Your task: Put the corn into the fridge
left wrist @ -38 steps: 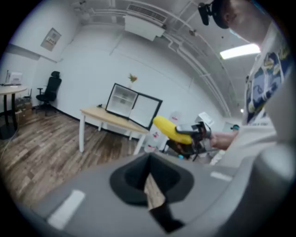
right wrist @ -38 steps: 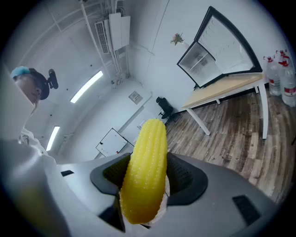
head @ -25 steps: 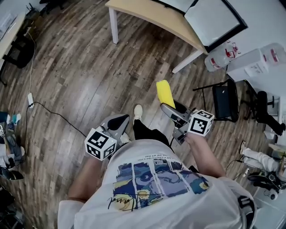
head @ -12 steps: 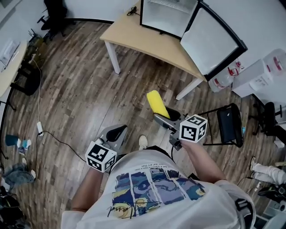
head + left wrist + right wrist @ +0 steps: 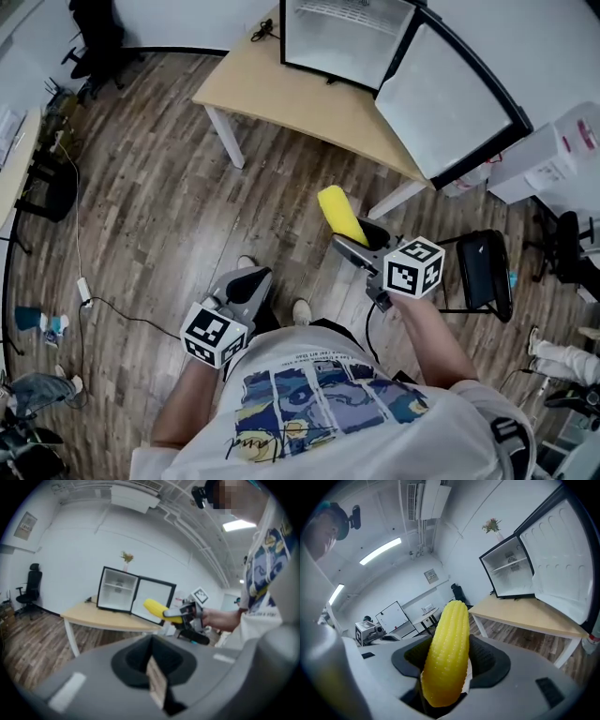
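Note:
A yellow corn cob (image 5: 339, 214) sticks out of my right gripper (image 5: 354, 240), which is shut on its lower end, held in the air over the wooden floor. In the right gripper view the corn (image 5: 447, 653) stands upright between the jaws. The small black fridge (image 5: 345, 30) stands on a light wooden table (image 5: 300, 94) ahead, its door (image 5: 452, 101) swung open to the right and its white inside (image 5: 507, 572) showing empty shelves. My left gripper (image 5: 247, 285) hangs low at my left side, shut on nothing. From the left gripper view the corn (image 5: 156, 609) shows in front of the fridge (image 5: 117, 591).
A black folding chair (image 5: 480, 270) stands on the right by the table's leg (image 5: 398, 199). White boxes (image 5: 553, 155) sit at far right. A cable (image 5: 108, 305) runs across the floor at left, with dark office chairs (image 5: 52, 183) along the left wall.
I have walked toward the table: the fridge and its open door have come fully into view. The right gripper still carries the corn; the left stays shut at my side.

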{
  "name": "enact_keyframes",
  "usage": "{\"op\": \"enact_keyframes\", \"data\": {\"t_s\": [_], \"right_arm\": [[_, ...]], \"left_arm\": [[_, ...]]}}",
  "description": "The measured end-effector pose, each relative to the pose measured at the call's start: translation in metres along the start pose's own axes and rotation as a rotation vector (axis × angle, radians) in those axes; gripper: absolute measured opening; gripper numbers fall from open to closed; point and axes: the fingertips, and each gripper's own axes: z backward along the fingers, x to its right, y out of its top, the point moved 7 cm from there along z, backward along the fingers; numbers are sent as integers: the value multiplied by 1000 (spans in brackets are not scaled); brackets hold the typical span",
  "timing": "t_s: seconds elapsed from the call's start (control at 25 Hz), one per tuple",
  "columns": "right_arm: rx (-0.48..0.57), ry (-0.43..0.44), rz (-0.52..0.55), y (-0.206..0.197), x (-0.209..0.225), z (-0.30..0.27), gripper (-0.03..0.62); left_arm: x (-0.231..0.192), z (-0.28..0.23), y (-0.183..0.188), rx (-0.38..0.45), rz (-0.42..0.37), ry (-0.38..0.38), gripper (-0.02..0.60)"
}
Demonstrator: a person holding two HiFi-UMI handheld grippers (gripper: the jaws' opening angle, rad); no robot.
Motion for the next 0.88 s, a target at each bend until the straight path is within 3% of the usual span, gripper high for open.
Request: {"op": "enact_keyframes", "data": {"t_s": [0.24, 0.56, 0.88], "right_arm": [[26, -87, 21, 43, 30, -37, 245], [43, -198, 16, 111, 56, -99, 245], [52, -265, 30, 170, 92, -166, 245]], "left_arm": [[-69, -35, 22, 23, -9, -89, 9], [-174, -67, 85, 26, -88, -210, 9], [-257, -68, 106, 15, -74, -284, 8]]}}
